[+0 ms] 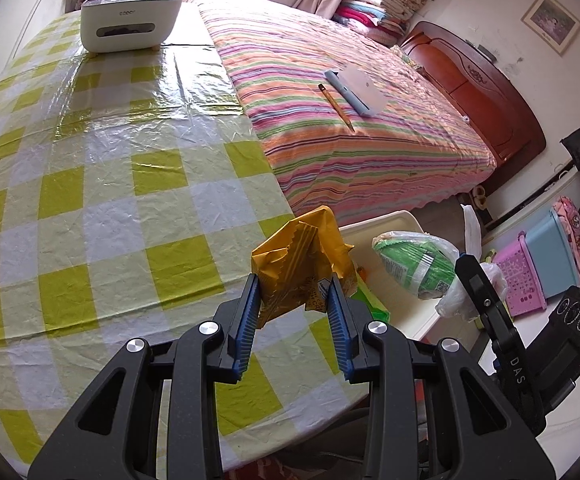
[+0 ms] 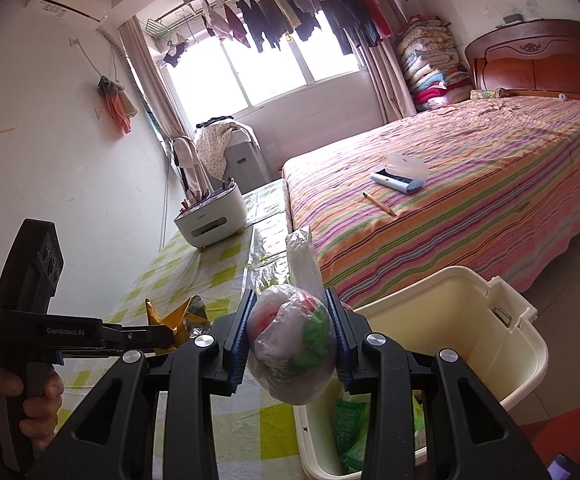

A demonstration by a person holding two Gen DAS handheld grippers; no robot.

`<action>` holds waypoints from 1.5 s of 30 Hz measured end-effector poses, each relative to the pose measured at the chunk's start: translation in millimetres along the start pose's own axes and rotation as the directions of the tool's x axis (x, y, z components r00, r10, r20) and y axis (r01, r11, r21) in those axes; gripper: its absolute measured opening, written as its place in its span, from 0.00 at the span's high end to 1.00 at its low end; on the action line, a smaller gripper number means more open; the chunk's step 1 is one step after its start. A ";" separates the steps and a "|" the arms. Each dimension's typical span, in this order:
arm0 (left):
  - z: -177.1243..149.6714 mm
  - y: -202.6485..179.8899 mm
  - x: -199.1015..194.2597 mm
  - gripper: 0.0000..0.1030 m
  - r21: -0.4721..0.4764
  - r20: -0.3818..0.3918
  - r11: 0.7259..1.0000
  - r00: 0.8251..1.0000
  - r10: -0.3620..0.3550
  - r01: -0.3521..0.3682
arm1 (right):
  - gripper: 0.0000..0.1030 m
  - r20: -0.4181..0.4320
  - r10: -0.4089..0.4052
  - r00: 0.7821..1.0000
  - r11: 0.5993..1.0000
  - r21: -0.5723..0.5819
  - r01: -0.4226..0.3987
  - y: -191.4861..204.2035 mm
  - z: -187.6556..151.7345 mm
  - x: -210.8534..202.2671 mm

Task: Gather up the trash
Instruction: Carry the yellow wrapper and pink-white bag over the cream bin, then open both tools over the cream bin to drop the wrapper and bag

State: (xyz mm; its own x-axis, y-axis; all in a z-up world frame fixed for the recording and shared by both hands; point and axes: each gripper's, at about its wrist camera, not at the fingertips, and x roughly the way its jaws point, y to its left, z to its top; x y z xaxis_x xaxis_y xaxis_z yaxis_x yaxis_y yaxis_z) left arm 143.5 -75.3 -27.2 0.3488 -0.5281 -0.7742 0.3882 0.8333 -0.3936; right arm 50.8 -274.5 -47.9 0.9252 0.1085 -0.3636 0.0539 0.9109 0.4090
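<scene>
My left gripper (image 1: 294, 285) is shut on a crumpled yellow snack wrapper (image 1: 302, 256) and holds it over the right edge of the checked table (image 1: 89, 200). My right gripper (image 2: 292, 312) is shut on a clear plastic bag of trash (image 2: 294, 344) with green and red wrappers inside, held above the near rim of the cream bin (image 2: 490, 344). The bag (image 1: 414, 264) and the bin (image 1: 394, 220) also show in the left wrist view, right of the wrapper. The left gripper (image 2: 165, 332) with the wrapper (image 2: 185, 316) shows at the left in the right wrist view. Green trash (image 2: 350, 428) lies in the bin.
A white desk organiser (image 1: 129, 24) stands at the table's far end. A striped bed (image 1: 350, 100) runs along the table, with a pencil (image 1: 336, 106) and a blue pencil case (image 1: 354, 90) on it. Pink and blue baskets (image 1: 538, 264) stand on the floor at right.
</scene>
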 end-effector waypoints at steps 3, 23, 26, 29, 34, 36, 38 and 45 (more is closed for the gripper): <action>0.3 -1.6 -0.2 0.69 0.002 0.000 1.000 1.000 -0.007 0.007 | 0.67 0.008 -0.030 1.000 0.999 0.014 0.030 -7.6 1.9 0.5; -3.9 -16.1 4.8 0.69 0.039 -0.017 0.999 0.999 -0.031 0.032 | 0.65 0.027 -0.164 0.986 0.985 0.056 0.162 -31.6 6.7 2.4; -4.0 -16.6 5.5 0.69 0.040 -0.020 0.999 0.999 -0.032 0.033 | 0.63 0.036 -0.162 0.986 0.984 0.074 0.159 -34.8 7.6 0.3; -3.6 -17.3 6.7 0.69 0.042 -0.020 0.999 0.999 -0.030 0.031 | 0.46 0.059 -0.170 0.984 0.983 0.084 0.165 -35.7 8.4 -4.4; 0.1 -21.3 13.5 0.69 0.034 -0.026 0.999 0.999 -0.040 0.041 | 0.45 0.094 -0.182 0.979 0.978 0.116 0.171 -41.6 9.3 -11.0; 2.1 -24.6 16.9 0.69 0.033 -0.024 0.999 0.999 -0.040 0.041 | 0.45 0.095 -0.182 0.979 0.975 0.147 0.167 -47.8 10.1 -13.3; 5.1 -29.3 22.3 0.69 0.033 -0.030 0.998 0.999 -0.044 0.045 | 0.45 0.098 -0.189 0.977 0.971 0.169 0.171 -51.9 11.1 -16.1; 8.6 -59.1 48.7 0.68 0.066 -0.067 0.997 0.997 -0.045 0.049 | 0.45 0.179 -0.226 0.958 0.955 0.236 0.181 -61.5 12.4 -37.0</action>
State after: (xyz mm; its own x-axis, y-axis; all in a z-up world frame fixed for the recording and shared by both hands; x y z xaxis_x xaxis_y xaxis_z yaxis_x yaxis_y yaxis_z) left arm 144.9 -151.6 -37.3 0.2732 -0.5529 -0.7872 0.4605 0.7936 -0.3976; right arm 17.9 -339.5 -49.2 0.9410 -0.1728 -0.2909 0.3076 0.7951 0.5226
